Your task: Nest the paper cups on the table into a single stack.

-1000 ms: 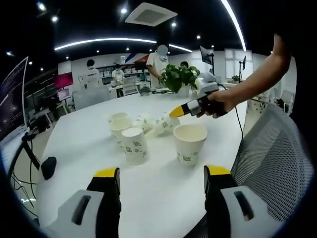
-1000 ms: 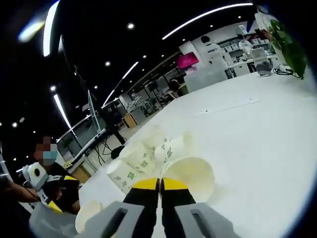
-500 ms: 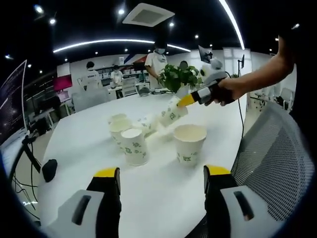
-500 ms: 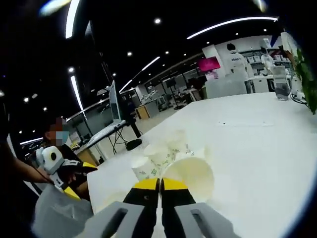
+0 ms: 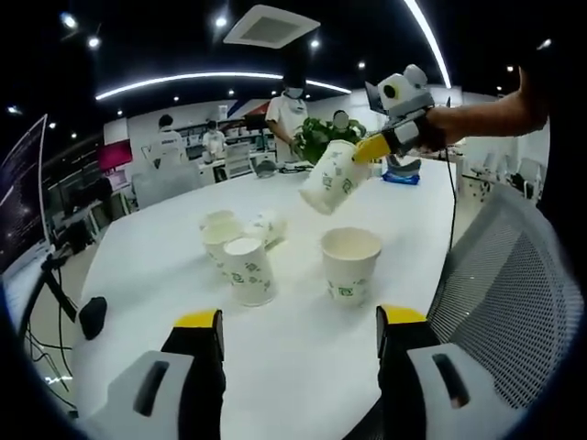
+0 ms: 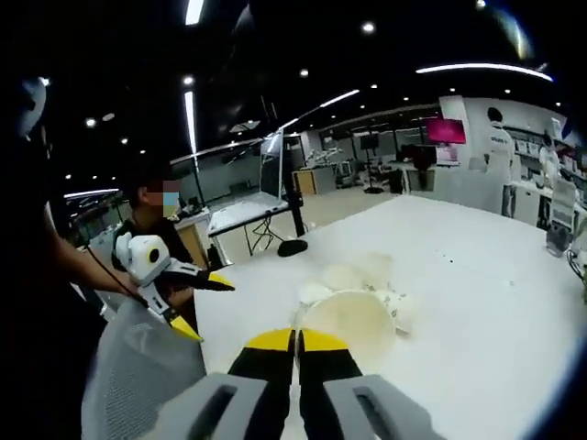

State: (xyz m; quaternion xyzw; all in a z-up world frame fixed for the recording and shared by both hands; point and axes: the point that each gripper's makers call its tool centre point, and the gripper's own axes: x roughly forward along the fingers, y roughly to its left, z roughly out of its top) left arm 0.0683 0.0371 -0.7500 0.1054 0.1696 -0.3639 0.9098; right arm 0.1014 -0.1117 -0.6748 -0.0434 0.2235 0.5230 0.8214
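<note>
Left gripper view: right gripper [image 5: 364,149] clenches a lifted paper cup [image 5: 330,178] — next, nest it into the upright cup [image 5: 349,264]; left gripper [image 5: 299,323] gapes, released.

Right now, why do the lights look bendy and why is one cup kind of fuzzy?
Left gripper view: the fisheye lens bends the ceiling light strips into arcs, yet the standing cup looks sharp. Right gripper view: the held cup sits very near the lens, in the shut right gripper, so it looks big, pale and soft, and the room behind is dim.
</note>
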